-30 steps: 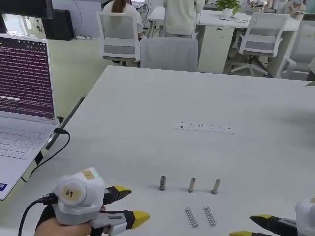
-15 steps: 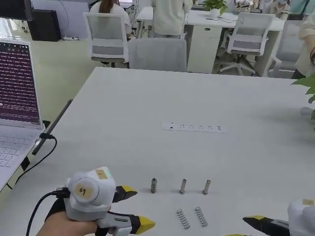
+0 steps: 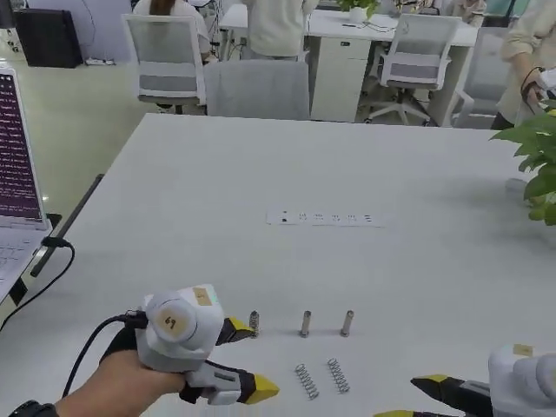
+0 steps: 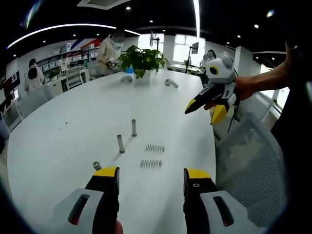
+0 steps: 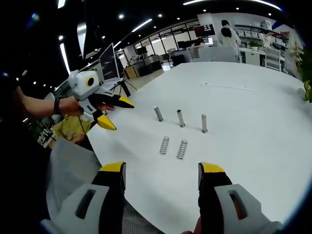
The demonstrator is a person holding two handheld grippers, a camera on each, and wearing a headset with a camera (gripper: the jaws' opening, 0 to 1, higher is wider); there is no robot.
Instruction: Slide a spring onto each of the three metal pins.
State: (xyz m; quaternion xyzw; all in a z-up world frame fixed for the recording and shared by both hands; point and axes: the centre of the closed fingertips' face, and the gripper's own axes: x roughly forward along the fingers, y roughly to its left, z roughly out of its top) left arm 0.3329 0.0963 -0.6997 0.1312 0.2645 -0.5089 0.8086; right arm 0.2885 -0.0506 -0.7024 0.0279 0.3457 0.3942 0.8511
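Observation:
Three short metal pins stand in a row on the white table point(image 3: 261, 174). The left pin point(image 3: 254, 323) carries a spring; the middle pin point(image 3: 306, 323) and right pin point(image 3: 347, 322) are bare. Two loose springs point(image 3: 305, 380) point(image 3: 337, 374) lie just in front of them. My left gripper point(image 3: 254, 360) is open and empty, its upper jaw tip close beside the left pin. My right gripper point(image 3: 408, 398) hangs open at the near edge, right of the springs. The left gripper view shows the pins point(image 4: 120, 143), springs point(image 4: 151, 164) and right gripper point(image 4: 204, 111). The right gripper view shows pins point(image 5: 180, 118), springs point(image 5: 164, 145) and left gripper point(image 5: 118, 113).
A flat white power strip point(image 3: 326, 218) lies mid-table beyond the pins. A laptop point(image 3: 13, 174) and a black cable point(image 3: 52, 252) are at the left edge. A potted plant point(image 3: 534, 156) stands at the right. Office chairs point(image 3: 165, 61) and people are behind the table.
The head camera has panned right, pushing the laptop out of frame. My left gripper has come forward, closer to the left pin. The pins and springs have stayed put.

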